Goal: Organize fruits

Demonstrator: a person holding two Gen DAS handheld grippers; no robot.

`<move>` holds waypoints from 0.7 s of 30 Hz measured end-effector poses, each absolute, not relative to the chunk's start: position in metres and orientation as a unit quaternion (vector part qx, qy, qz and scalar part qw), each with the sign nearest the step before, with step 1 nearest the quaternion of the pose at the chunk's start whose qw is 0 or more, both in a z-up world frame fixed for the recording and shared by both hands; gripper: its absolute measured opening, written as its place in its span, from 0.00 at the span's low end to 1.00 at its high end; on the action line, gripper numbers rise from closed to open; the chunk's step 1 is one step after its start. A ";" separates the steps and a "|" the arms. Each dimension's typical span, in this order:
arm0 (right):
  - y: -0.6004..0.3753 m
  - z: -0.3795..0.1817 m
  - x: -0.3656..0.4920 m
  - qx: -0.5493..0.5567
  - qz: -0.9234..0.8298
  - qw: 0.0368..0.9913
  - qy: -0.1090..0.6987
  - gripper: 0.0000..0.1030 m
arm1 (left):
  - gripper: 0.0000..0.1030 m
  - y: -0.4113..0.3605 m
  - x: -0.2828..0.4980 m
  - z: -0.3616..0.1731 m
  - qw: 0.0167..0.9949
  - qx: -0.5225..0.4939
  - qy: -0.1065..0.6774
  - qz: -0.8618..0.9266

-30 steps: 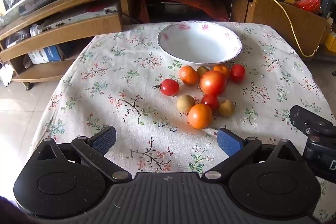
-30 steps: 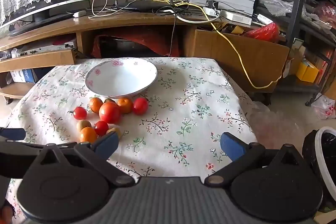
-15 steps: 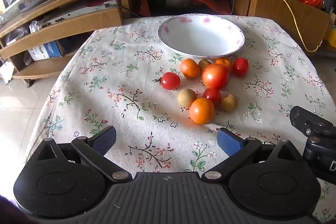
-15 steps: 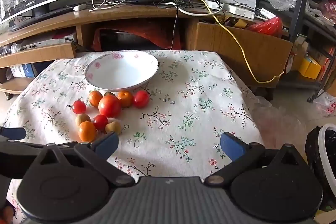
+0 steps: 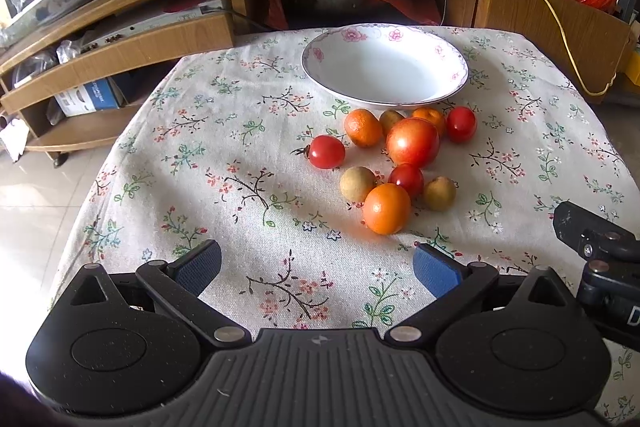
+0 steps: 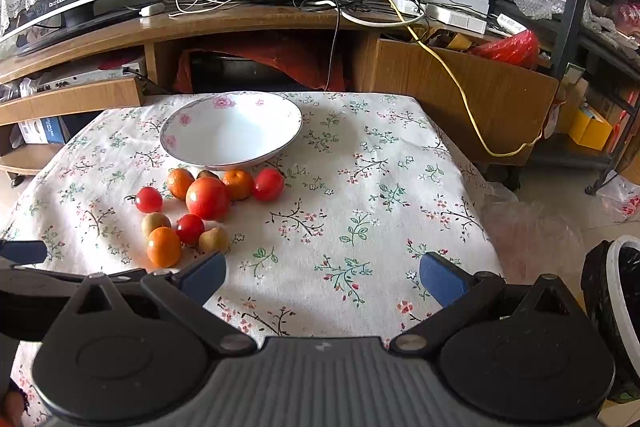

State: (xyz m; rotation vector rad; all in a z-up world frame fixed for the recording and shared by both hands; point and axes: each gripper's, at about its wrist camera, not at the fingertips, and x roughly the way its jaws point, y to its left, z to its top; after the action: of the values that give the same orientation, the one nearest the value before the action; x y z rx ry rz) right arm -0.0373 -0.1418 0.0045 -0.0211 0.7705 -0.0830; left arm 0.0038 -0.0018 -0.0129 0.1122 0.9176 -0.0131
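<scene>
Flowery tabletop (image 5: pixel 248 131) in front of a wooden TV stand (image 6: pixel 256 23) with wires.
White bowl (image 5: pixel 384 67) at the far side, nothing in it.
Fruits just in front of the bowl, close together: big red one (image 5: pixel 412 142) in the middle, orange (image 5: pixel 386 208) nearest, small red tomato (image 5: pixel 326 151) a bit off to the left.
Left hand-held gripper (image 5: pixel 318 267) spread wide, holding nothing, low over the cloth near the orange.
Right hand-held gripper (image 6: pixel 322 277) spread wide too, holding nothing, over bare cloth to the right of the fruits.
</scene>
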 end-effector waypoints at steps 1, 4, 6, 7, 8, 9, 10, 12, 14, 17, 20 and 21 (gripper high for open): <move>-0.142 0.004 -0.037 -0.010 -0.040 0.926 0.376 1.00 | 1.00 -0.002 0.004 -0.013 0.895 0.054 0.443 -0.007; -0.142 0.004 -0.037 -0.009 -0.040 0.926 0.376 1.00 | 1.00 -0.002 0.004 -0.013 0.895 0.053 0.442 -0.008; -0.143 0.004 -0.037 -0.008 -0.040 0.926 0.376 1.00 | 1.00 -0.001 0.004 -0.012 0.896 0.050 0.442 -0.010; -0.143 0.004 -0.036 -0.007 -0.040 0.925 0.377 1.00 | 1.00 -0.001 0.004 -0.012 0.896 0.049 0.442 -0.012; -0.143 0.004 -0.036 -0.006 -0.040 0.925 0.377 1.00 | 1.00 -0.001 0.004 -0.012 0.896 0.047 0.441 -0.013; -0.143 0.003 -0.036 -0.007 -0.041 0.925 0.377 1.00 | 1.00 -0.001 0.003 -0.012 0.897 0.046 0.440 -0.014; -0.143 0.003 -0.036 -0.008 -0.042 0.925 0.378 1.00 | 1.00 -0.001 0.003 -0.012 0.897 0.045 0.439 -0.014; -0.143 0.002 -0.035 -0.012 -0.045 0.924 0.380 1.00 | 1.00 -0.001 0.004 -0.011 0.898 0.046 0.437 -0.014; -0.143 0.002 -0.035 -0.013 -0.044 0.922 0.383 1.00 | 1.00 -0.001 0.004 -0.010 0.899 0.046 0.435 -0.012; -0.142 0.000 -0.035 -0.027 -0.051 0.921 0.386 1.00 | 1.00 0.000 0.003 -0.009 0.900 0.042 0.434 -0.015; -0.146 -0.001 -0.033 -0.026 -0.057 0.919 0.389 1.00 | 1.00 -0.001 0.003 -0.010 0.899 0.044 0.435 -0.019; -0.147 -0.002 -0.032 -0.028 -0.060 0.918 0.390 1.00 | 1.00 -0.001 0.003 -0.010 0.899 0.045 0.435 -0.020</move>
State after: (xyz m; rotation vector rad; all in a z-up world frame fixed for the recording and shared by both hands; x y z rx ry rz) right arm -0.0323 -0.1470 -0.0022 -0.0583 0.8025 -0.1242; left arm 0.0025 -0.0014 -0.0098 0.0922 0.9014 -0.0411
